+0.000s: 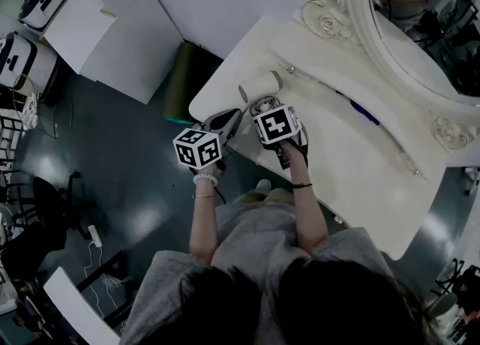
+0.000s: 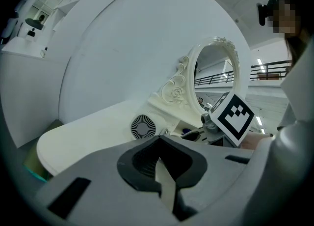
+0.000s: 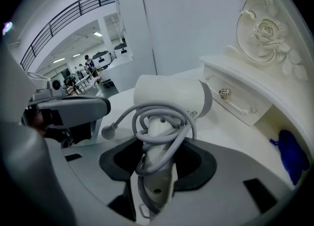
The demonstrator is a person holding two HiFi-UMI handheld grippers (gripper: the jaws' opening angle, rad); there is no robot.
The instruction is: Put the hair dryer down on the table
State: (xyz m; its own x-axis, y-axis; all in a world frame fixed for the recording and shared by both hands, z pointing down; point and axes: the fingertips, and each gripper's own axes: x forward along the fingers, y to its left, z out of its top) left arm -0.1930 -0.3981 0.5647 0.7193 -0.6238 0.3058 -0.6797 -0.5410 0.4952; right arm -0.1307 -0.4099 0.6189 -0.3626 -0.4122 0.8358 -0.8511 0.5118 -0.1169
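Observation:
The white hair dryer is at the left end of the white dressing table. In the right gripper view its barrel points away over the table top, and its grey cord is wound round the handle. My right gripper is shut on that handle; I cannot tell whether the barrel touches the table. In the left gripper view the dryer's round rear grille shows just ahead. My left gripper is shut with nothing in it, at the table's near edge just left of the right gripper.
An ornate oval mirror stands at the back of the table, with a small drawer and knob under it. A blue object lies on the table to the right. A dark green cylinder stands on the floor by the table's left end.

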